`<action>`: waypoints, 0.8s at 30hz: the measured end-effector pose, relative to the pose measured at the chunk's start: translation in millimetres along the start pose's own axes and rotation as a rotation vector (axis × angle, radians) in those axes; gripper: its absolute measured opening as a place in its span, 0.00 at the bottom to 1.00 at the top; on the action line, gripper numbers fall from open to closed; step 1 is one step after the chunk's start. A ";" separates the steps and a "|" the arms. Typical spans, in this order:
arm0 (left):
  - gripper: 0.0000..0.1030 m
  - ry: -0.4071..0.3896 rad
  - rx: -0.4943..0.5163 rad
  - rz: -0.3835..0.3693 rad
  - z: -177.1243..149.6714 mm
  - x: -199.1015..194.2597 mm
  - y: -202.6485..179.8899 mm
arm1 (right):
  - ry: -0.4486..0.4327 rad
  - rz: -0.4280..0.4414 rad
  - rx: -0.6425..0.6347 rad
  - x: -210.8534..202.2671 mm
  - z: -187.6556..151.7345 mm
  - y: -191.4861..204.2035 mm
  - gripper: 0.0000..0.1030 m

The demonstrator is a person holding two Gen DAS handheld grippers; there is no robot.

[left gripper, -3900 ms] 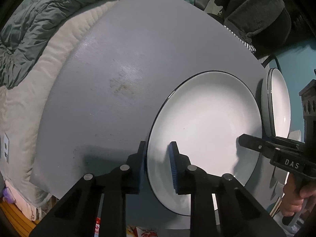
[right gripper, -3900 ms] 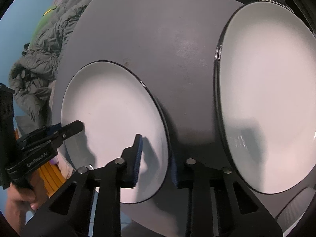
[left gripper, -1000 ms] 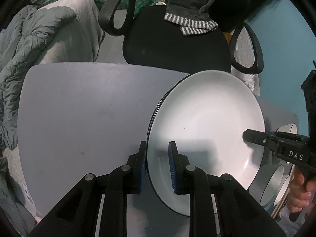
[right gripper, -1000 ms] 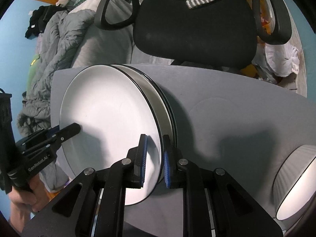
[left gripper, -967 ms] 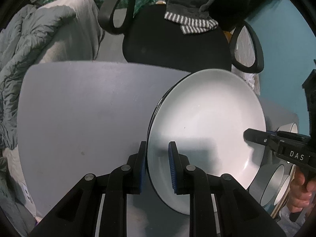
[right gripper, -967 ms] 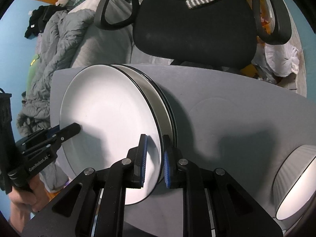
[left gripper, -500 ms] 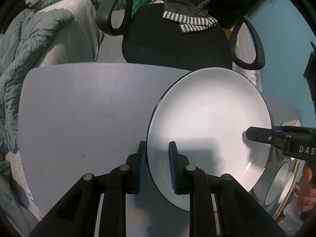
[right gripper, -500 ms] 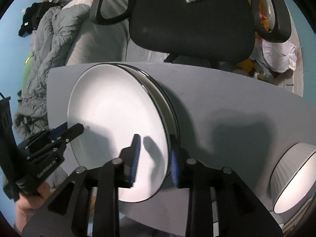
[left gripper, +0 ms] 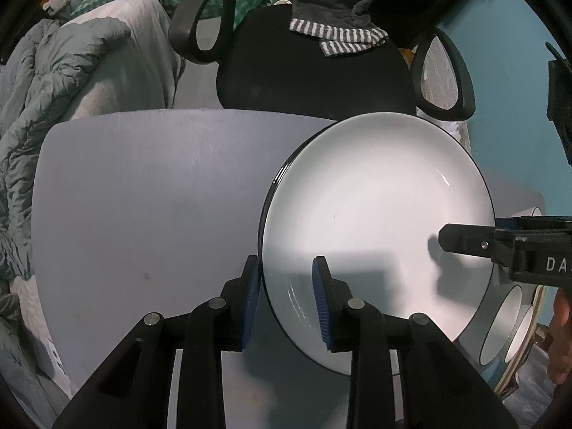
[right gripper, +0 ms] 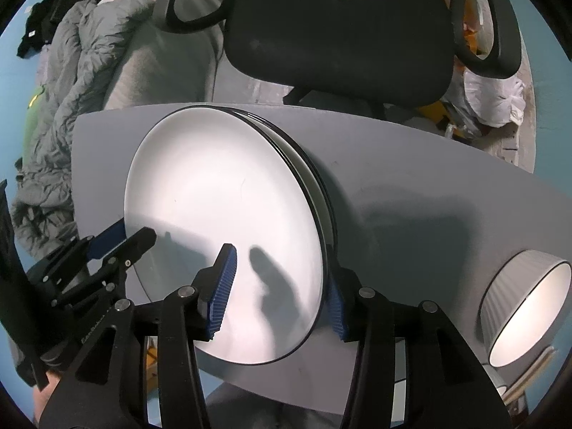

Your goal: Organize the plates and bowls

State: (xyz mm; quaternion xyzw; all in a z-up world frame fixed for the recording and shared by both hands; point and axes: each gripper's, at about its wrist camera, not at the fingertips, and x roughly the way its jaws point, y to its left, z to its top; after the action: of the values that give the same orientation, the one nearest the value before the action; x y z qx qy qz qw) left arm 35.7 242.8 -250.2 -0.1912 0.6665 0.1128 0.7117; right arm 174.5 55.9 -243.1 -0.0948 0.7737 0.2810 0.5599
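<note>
Plate (right gripper: pixel 221 214) on stack | left gripper (left gripper: pixel 287 296), right gripper (right gripper: pixel 279 296) opening, seemingly released

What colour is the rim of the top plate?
Black, on the white top plate; right wrist view shows it best.

1. Plate (left gripper: pixel 375 214): white with a thin black rim.
2. Tabletop (left gripper: pixel 143 196): plain pale grey.
3. Tongs, left (left gripper: pixel 286 300) and right (right gripper: pixel 279 286): black bodies with ribbed blue pads.
4. Bowl (right gripper: pixel 525 307): white inside, grey ribbed outside, dark rim.
5. Chair (right gripper: pixel 339 28): black.
6. Towel (left gripper: pixel 343 35): grey-and-white stripes.
</note>
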 end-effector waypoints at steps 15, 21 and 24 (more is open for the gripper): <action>0.34 -0.029 0.008 -0.010 -12.0 -18.0 0.1 | 0.010 -0.059 -0.045 0.5 -9.3 6.6 0.55; 0.45 -0.066 -0.007 0.024 -17.6 -34.1 0.6 | -0.063 -0.156 -0.077 -8.6 -21.7 14.8 0.55; 0.49 -0.104 -0.009 0.031 -24.1 -50.4 -1.1 | -0.120 -0.196 -0.092 -20.5 -30.3 21.0 0.55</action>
State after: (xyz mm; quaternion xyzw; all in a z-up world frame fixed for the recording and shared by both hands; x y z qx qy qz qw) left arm 9.9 236.3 -201.1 -0.1779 0.6311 0.1365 0.7426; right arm 147.4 53.4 -210.9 -0.1786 0.7121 0.2652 0.6250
